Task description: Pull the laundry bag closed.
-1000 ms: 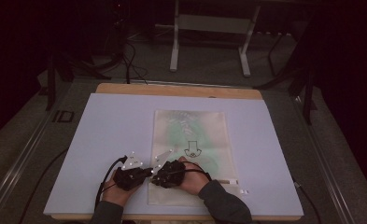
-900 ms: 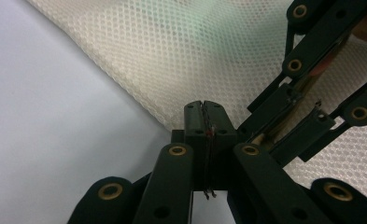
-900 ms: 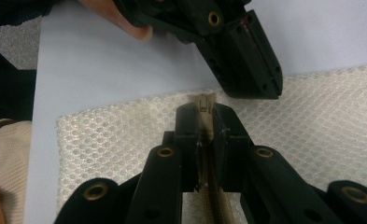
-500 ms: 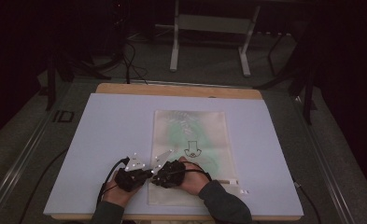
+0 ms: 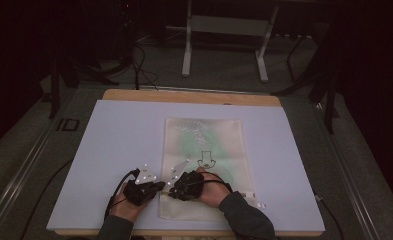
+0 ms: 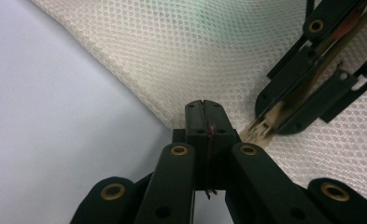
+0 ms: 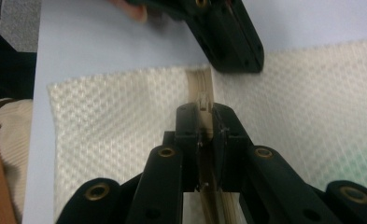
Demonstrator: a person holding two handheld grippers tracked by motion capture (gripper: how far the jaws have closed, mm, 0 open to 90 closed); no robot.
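Note:
A cream mesh bag (image 5: 204, 145) with a green patch and a black drawing lies flat on the white table cover (image 5: 109, 150). Both grippers meet at its near left corner. My left gripper (image 5: 160, 187) is shut on the bag's left edge (image 6: 172, 107), its jaws (image 6: 203, 105) pressed together on the mesh. My right gripper (image 5: 171, 192) comes in from the right and is shut on the beige zipper strip (image 7: 199, 84), with the slider (image 7: 202, 100) just ahead of its tips (image 7: 204, 111). In the left gripper view, the right gripper (image 6: 265, 128) pinches the beige zipper tab (image 6: 258, 133).
The table's wooden edge (image 5: 189, 96) shows at the back. Behind it a metal stand (image 5: 224, 45) and cables (image 5: 134, 65) are on the dark floor. Small white bits (image 5: 256, 204) lie by the bag's near right corner. A grey sleeve (image 5: 246, 217) covers the right forearm.

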